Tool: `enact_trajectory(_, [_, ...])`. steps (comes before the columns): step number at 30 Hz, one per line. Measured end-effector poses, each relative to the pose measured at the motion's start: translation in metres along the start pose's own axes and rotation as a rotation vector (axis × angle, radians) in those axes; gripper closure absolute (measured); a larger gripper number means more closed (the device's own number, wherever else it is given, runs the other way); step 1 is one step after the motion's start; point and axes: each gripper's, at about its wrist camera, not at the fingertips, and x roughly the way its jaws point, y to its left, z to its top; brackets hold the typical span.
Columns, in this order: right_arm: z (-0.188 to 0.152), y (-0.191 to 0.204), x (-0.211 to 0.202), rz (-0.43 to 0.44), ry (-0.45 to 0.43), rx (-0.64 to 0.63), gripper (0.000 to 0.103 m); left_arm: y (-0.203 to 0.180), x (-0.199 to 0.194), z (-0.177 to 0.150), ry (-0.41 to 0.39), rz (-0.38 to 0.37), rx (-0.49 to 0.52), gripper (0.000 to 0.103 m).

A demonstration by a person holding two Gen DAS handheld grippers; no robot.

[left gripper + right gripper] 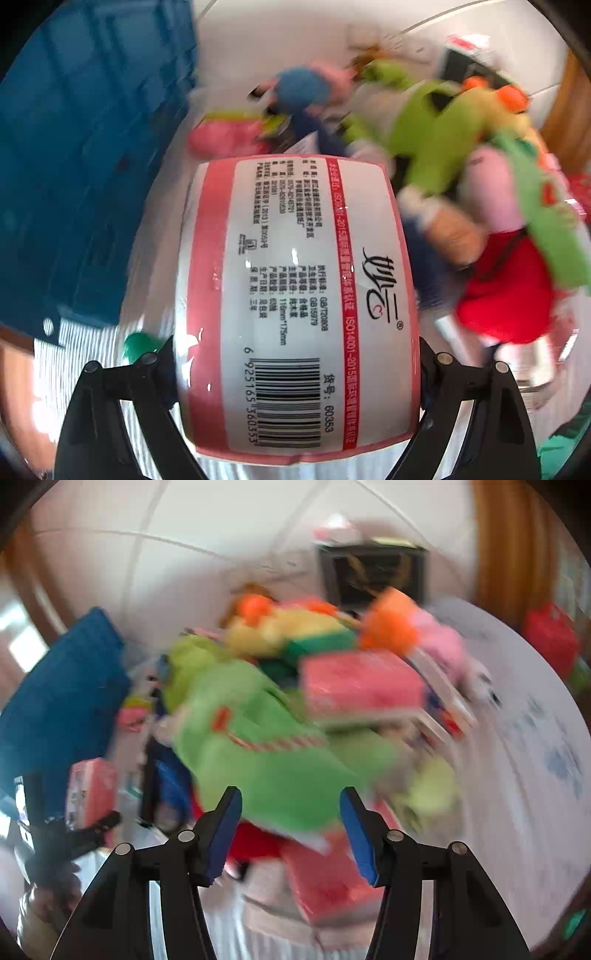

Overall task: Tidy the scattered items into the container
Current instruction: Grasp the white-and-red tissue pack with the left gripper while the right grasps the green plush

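Observation:
A pink and white tissue pack with a barcode fills the left wrist view, and my left gripper is shut on it, one finger on each side. The blue container stands just left of it. In the right wrist view, which is blurred, my right gripper is open over the pile, its blue pads apart and pressing on nothing. A green plush toy lies just beyond the fingertips. The same blue container and the held tissue pack show at the left of that view.
The pile on the white cloth holds a green plush, a red one, a blue and pink toy, more pink packs and orange toys. A black box stands behind, a red bag far right.

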Motion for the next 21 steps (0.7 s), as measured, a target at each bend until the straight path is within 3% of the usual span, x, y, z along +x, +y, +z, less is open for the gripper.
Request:
enact_trajectory(4, [0.022,0.024,0.030,0.024,0.030,-0.071,0.036,-0.028,-0.017,0.020,-0.059,-0.051,0.048,0.013])
enact_trajectory(7, [0.030,0.031,0.058,0.038,0.073,-0.095,0.021,-0.055,-0.012,0.036,-0.080,-0.050,0.075,0.013])
enact_trajectory(11, [0.032,0.024,0.097,0.009,0.115,-0.093,0.020,-0.073,-0.003,0.046,-0.069,-0.042,0.079,0.013])
enact_trajectory(13, [0.031,0.011,0.112,0.023,0.146,-0.032,0.024,-0.076,0.002,0.048,-0.064,-0.043,0.082,0.013])
enact_trajectory(14, [0.032,0.003,0.114,0.051,0.154,0.006,0.030,-0.078,0.005,0.049,-0.062,-0.041,0.085,0.013])
enact_trajectory(16, [0.034,-0.003,0.112,0.042,0.160,0.026,0.056,-0.081,0.006,0.048,-0.058,-0.039,0.092,0.013])
enact_trajectory(17, [0.036,-0.004,0.108,0.014,0.150,0.015,0.078,-0.083,0.006,0.048,-0.057,-0.041,0.094,0.013])
enact_trajectory(18, [0.038,-0.003,0.102,0.007,0.132,0.002,0.084,-0.085,0.007,0.050,-0.057,-0.043,0.094,0.013])
enact_trajectory(21, [0.042,0.006,0.084,0.011,0.084,-0.043,0.087,-0.091,0.004,0.052,-0.070,-0.053,0.101,0.013])
